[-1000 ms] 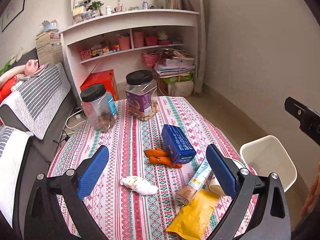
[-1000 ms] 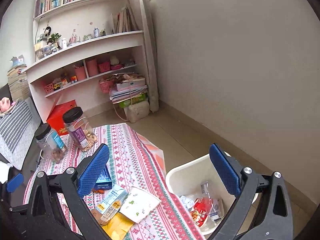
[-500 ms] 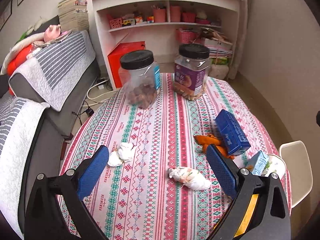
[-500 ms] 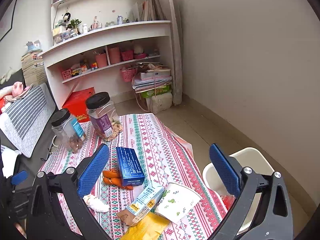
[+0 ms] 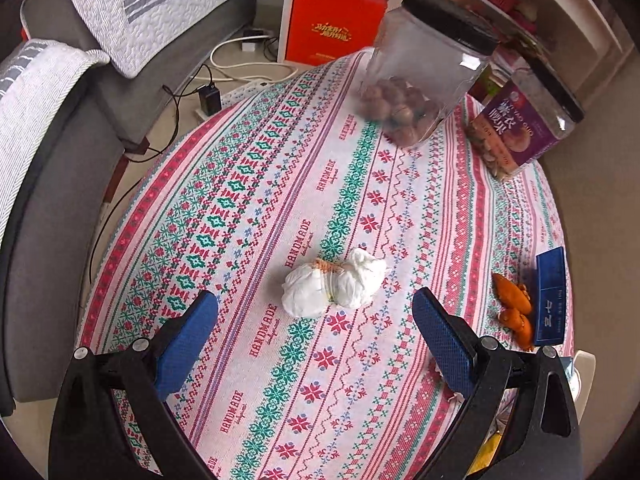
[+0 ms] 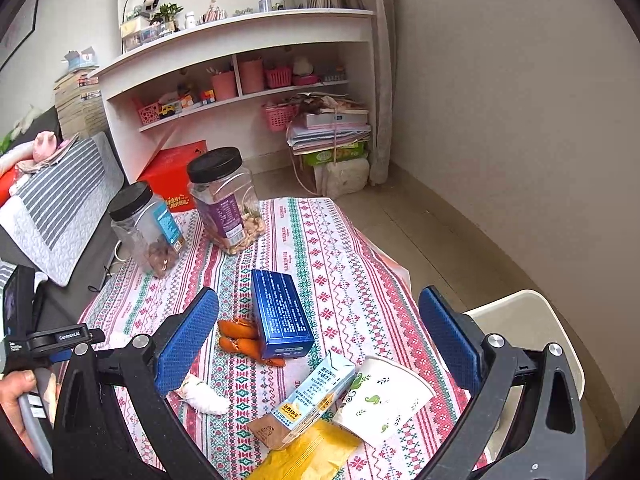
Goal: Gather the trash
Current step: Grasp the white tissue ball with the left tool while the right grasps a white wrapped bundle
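Note:
A crumpled white tissue wad (image 5: 334, 285) lies on the patterned tablecloth (image 5: 248, 208), just ahead of my open left gripper (image 5: 316, 334), between the lines of its two fingers. My right gripper (image 6: 318, 342) is open and empty above the table's near side. Below it lie a blue box (image 6: 280, 314), orange peels (image 6: 240, 338), a milk carton (image 6: 316, 394), a flattened paper cup (image 6: 384, 398), a yellow packet (image 6: 310, 454) and another tissue wad (image 6: 202, 396). The white bin (image 6: 524, 320) stands on the floor at the right.
Two black-lidded jars (image 6: 146, 230) (image 6: 224, 200) stand at the table's far side. A grey sofa (image 5: 60, 128) flanks the left, with cables (image 5: 208, 92) on the floor. A red box (image 5: 336, 24) and white shelving (image 6: 240, 80) lie behind. A hand (image 6: 16, 392) holds the left gripper.
My left gripper has swung left and tilted down over the table, bringing the tissue wad close in front of it. My right gripper has turned from the bin toward the table's trash.

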`<act>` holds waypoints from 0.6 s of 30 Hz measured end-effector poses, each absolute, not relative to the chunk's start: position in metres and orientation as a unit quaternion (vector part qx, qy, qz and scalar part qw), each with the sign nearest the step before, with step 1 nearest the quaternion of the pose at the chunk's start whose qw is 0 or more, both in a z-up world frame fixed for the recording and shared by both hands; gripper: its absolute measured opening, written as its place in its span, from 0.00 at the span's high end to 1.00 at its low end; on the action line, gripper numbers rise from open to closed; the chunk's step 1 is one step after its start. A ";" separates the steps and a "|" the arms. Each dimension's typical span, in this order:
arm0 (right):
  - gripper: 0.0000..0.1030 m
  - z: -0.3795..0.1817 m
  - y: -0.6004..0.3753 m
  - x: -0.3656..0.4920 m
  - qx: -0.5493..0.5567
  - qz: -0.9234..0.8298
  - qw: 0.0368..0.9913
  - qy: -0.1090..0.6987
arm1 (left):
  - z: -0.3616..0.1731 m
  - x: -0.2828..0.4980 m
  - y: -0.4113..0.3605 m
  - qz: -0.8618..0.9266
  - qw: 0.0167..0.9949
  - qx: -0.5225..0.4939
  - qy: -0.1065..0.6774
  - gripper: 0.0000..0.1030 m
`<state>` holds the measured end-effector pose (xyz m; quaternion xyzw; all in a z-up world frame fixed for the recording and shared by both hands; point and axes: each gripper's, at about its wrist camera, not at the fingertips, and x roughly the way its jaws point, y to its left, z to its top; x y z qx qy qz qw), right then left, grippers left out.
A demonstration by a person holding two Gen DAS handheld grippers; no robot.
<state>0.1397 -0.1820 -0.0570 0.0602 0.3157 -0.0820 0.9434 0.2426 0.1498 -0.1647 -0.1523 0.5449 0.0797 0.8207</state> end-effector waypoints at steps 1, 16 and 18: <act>0.07 -0.061 -0.179 0.143 0.056 -0.077 0.941 0.324 | -0.169 0.245 0.149 0.082 0.819 -0.151 0.548 0.08; 0.07 -0.138 -0.090 0.178 -0.081 0.082 0.882 0.456 | -0.204 0.267 0.128 0.039 0.811 -0.082 0.578 0.51; 0.07 -0.149 -0.075 0.181 -0.095 0.098 0.872 0.470 | -0.198 0.263 0.128 0.035 0.815 -0.069 0.575 0.52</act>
